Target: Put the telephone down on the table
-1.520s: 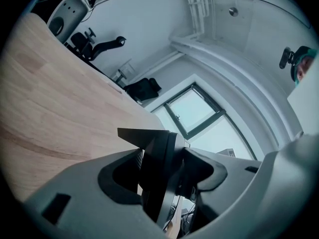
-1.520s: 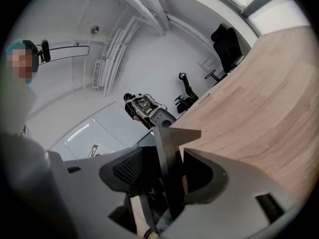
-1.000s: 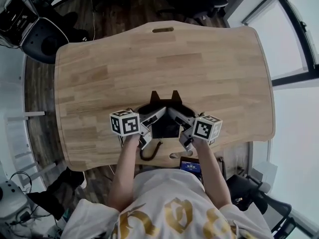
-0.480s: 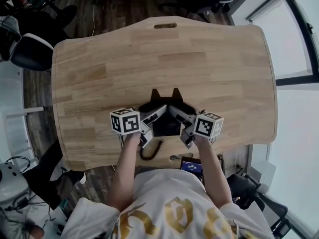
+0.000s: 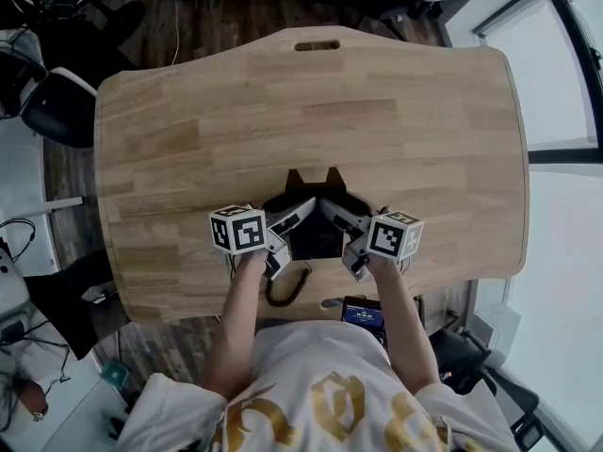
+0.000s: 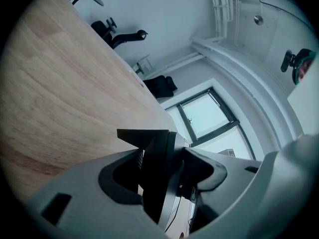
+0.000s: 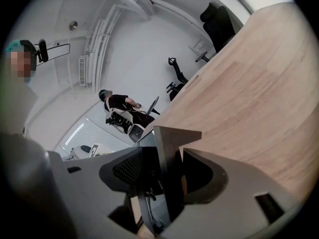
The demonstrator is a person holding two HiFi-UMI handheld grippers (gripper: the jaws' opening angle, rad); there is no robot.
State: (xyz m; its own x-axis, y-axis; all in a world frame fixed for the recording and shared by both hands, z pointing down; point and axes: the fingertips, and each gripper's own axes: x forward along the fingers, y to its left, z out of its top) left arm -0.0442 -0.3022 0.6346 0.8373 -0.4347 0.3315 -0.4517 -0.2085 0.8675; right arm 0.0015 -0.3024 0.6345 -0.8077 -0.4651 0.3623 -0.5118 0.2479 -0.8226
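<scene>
Person: stands at the near edge, white shirt [image 5: 311, 403] with gold print, both forearms reaching forward over the wood.
Small screen [image 5: 361, 314]: dark unit with a lit blue display, just below the table's near edge, by the person's front. Print is too small to read.
Cord [image 5: 283, 288]: black, loops at the near edge of the table, between the two forearms, running up to the telephone.
Left gripper [image 5: 294, 213]: marker cube toward the person, jaws angled inward and slightly down. Its own view shows both pads pressed on a black edge of the telephone, so it is clamped on it.
Right gripper [image 5: 337, 213]: mirrors the left and angles in from the other side. Its view shows a dark slab of the telephone pinched between its pads, also clamped.
Telephone [image 5: 314, 236]: black, held between the two grippers over the near-middle of the table, two pointed tabs sticking out on its far side. I cannot tell whether its underside touches the wood.
Table [image 5: 405, 111]: light wood with rounded corners. The surface beyond the telephone is bare boards.
Slot [image 5: 317, 45]: narrow handle cut-out at the middle of the far edge.
Beyond: dark plank floor [image 5: 236, 8], an office chair [image 5: 57, 102] off the far-left corner, and bright windows [image 5: 565, 73] along the right.
</scene>
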